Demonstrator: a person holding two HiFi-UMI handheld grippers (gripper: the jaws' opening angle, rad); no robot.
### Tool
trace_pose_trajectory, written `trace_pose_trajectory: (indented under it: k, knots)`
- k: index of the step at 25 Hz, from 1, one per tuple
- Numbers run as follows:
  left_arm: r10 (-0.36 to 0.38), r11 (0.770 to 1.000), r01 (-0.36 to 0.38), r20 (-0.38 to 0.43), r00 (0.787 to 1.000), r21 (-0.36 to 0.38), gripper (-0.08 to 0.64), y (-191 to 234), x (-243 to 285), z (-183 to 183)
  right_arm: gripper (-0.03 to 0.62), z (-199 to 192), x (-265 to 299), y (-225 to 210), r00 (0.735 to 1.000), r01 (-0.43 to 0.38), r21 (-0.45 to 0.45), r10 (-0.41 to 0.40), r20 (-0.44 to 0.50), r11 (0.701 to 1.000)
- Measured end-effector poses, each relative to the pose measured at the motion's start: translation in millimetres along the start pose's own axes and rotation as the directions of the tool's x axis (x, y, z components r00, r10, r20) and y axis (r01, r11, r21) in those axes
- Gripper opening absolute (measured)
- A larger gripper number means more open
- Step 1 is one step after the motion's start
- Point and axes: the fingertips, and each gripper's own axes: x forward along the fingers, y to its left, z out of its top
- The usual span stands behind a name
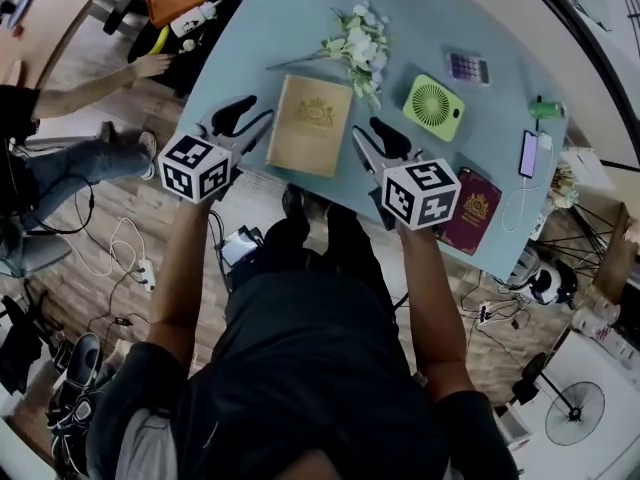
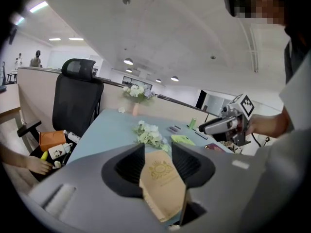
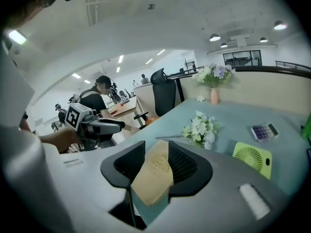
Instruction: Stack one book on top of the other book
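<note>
On the blue table (image 1: 280, 18), a tan book (image 1: 310, 125) with a gold crest lies flat between our left gripper (image 1: 245, 123) and right gripper (image 1: 378, 146), both spread and empty; a maroon book (image 1: 470, 210) lies beside the right one.

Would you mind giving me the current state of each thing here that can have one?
Tan book: closed, lying flat on the table, nothing stacked on it.
Maroon book: closed, flat near the table edge, apart from the tan book.
Left gripper: open, empty, beside the tan book.
Right gripper: open, empty, between the two books.
Green fan: lying flat; running or not, cannot tell.
</note>
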Motion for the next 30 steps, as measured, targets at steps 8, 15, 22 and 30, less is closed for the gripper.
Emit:
trace_pose_trajectory:
  k: [8,15,22,30]
  knots:
    - [0.010,0.996,-0.017,-0.082,0.997,-0.088,0.216,16.2,33.4,-54.3,0.144,-64.8,53.5,-26.1,0.990,-0.010,0.080,0.022,-0.143,0.997]
    - [0.011,0.988,-0.035,-0.155,0.988,-0.149,0.216,27.8,55.9,-96.5,0.153,-101.4,84.1,-37.4,0.974,-0.015,0.131,0.044,-0.220,0.991]
    - [0.015,0.980,-0.054,-0.201,0.979,-0.191,0.216,35.5,69.9,-125.3,0.156,-124.1,101.3,-44.6,0.963,-0.019,0.180,0.066,-0.260,0.984]
    - [-0.002,0.974,-0.049,-0.230,0.973,-0.219,0.216,35.3,82.6,-142.7,0.158,-137.4,114.6,-48.7,0.957,-0.022,0.224,0.085,-0.278,0.974]
